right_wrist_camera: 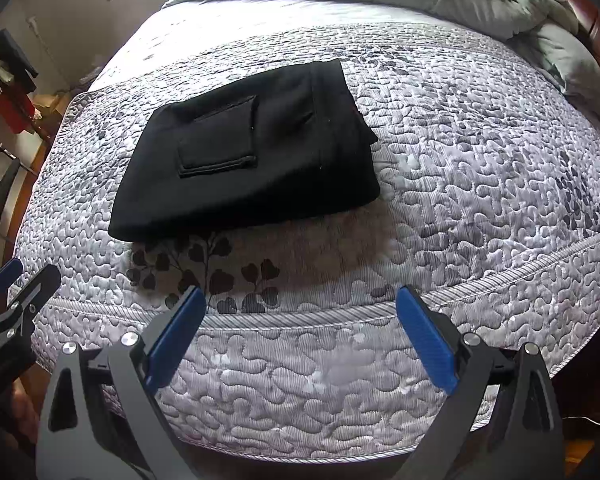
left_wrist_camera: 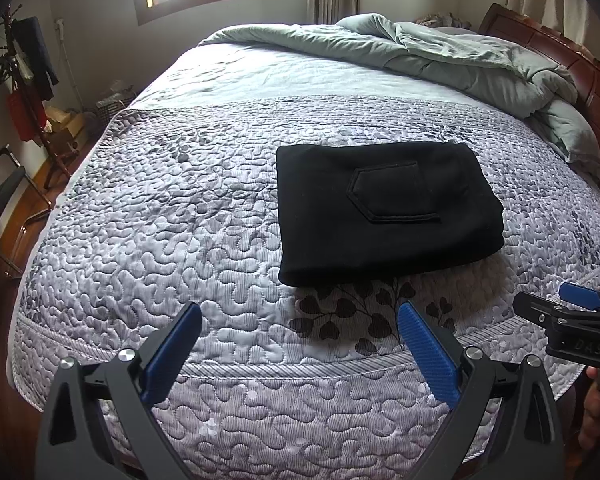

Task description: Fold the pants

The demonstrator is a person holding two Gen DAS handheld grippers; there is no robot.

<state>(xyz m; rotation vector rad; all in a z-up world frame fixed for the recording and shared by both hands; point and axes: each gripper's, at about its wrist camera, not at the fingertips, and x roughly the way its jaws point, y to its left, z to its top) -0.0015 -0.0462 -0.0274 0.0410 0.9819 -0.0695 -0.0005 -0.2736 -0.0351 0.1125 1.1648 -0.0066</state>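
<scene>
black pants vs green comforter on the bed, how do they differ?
The pants are black; the comforter is pale green. The pants are folded into a flat, neat rectangle with a pocket on top; the comforter is bunched and rumpled. The pants sit mid-bed near the open tools; the comforter is heaped by the headboard. Both rest on the quilt.

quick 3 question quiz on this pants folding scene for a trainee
1. True or false: the black pants lie folded into a compact stack on the quilted bedspread.
2. What is either gripper holding? A) a pant leg B) the green duvet C) nothing
3. What sewn feature faces up on the pants?

Key: 1 true. 2 C: the left gripper and right gripper are both open, short of the pants. 3 a pocket.
</scene>
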